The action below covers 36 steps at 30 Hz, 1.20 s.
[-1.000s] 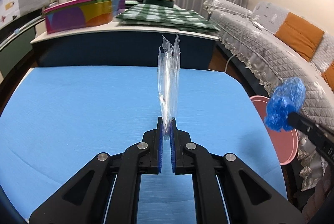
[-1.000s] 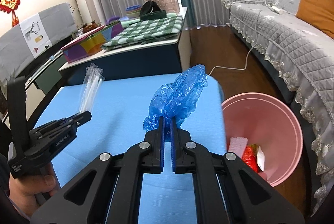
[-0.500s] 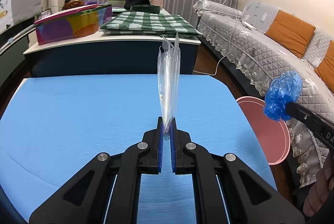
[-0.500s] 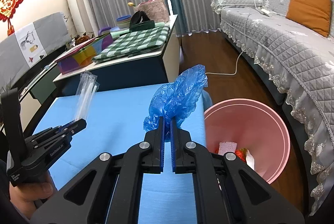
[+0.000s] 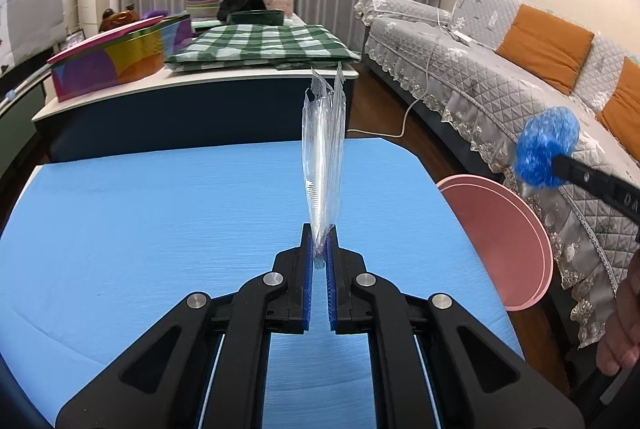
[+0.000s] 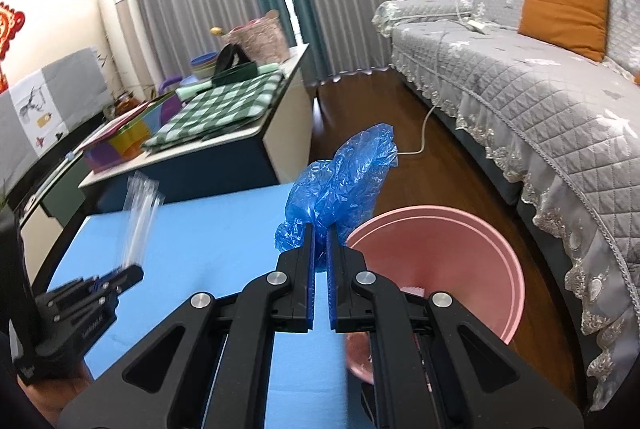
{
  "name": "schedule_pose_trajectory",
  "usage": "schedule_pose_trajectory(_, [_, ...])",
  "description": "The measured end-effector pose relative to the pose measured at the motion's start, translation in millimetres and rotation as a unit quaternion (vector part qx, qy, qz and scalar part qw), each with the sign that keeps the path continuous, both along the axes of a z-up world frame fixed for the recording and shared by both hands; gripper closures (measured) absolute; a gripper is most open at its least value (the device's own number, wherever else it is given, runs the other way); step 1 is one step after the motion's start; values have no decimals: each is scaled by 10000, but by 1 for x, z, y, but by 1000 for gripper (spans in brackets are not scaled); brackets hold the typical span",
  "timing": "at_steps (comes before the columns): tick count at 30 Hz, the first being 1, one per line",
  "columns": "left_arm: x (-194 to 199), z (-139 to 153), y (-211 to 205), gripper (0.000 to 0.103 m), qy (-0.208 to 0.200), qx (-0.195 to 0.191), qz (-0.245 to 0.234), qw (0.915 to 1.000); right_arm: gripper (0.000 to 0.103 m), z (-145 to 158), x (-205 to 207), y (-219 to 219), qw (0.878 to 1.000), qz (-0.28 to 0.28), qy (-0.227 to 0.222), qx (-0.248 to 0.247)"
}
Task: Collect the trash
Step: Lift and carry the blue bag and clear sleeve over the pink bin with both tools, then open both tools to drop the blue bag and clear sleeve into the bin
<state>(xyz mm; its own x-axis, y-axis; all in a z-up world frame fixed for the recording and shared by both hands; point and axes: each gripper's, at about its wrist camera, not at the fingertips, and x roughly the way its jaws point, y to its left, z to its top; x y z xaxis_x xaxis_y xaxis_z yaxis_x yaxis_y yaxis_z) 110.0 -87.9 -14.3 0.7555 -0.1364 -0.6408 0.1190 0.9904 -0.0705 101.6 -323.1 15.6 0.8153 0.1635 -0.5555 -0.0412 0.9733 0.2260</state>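
My left gripper point(image 5: 319, 253) is shut on a clear plastic wrapper point(image 5: 323, 157) that stands upright above the blue table point(image 5: 160, 213). My right gripper point(image 6: 320, 249) is shut on a crumpled blue plastic bag point(image 6: 340, 185), held above the table's right edge, next to the rim of the pink trash bin point(image 6: 472, 261). The bin also shows in the left wrist view point(image 5: 500, 229), off the table's right side, with the blue bag point(image 5: 546, 147) above it. The left gripper and wrapper point(image 6: 138, 217) show at the left in the right wrist view.
A low cabinet point(image 5: 192, 109) behind the table carries a green checked cloth point(image 5: 260, 47), a colourful box point(image 5: 120, 61) and bowls. A grey quilted sofa point(image 6: 540, 101) with orange cushions runs along the right. A white cable point(image 6: 424, 133) lies on the wooden floor.
My right gripper has carried the blue bag to the right, closer to the pink bin. My left gripper has also swung right with the wrapper still held.
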Motion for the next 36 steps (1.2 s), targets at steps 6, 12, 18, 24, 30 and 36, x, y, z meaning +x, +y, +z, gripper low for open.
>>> schedule_pose_trajectory(6, [4,1,-28,97,-22,39,-244,9997,98,0,6,-20,9995,-309,5,92])
schedule_pose_trajectory(12, [16,6,-56,97,-58,20,-449,9990,98,-3,10,-38,9983,-567,27,107])
schedule_pose_trajectory(18, [30,7,-88,97,-69,3,-687,9976,98,-7,13,-56,9967,-809,64,43])
schedule_pose_trajectory(24, [40,6,-112,97,-70,-9,-866,9962,98,-14,17,-75,9948,-998,151,123])
schedule_pose_trajectory(30, [47,4,-132,97,-49,50,-1026,9947,98,-18,21,-84,9939,-1068,185,216])
schedule_pose_trajectory(36, [48,1,-149,97,-24,25,-1300,9915,98,-26,26,-88,9933,-1060,315,334])
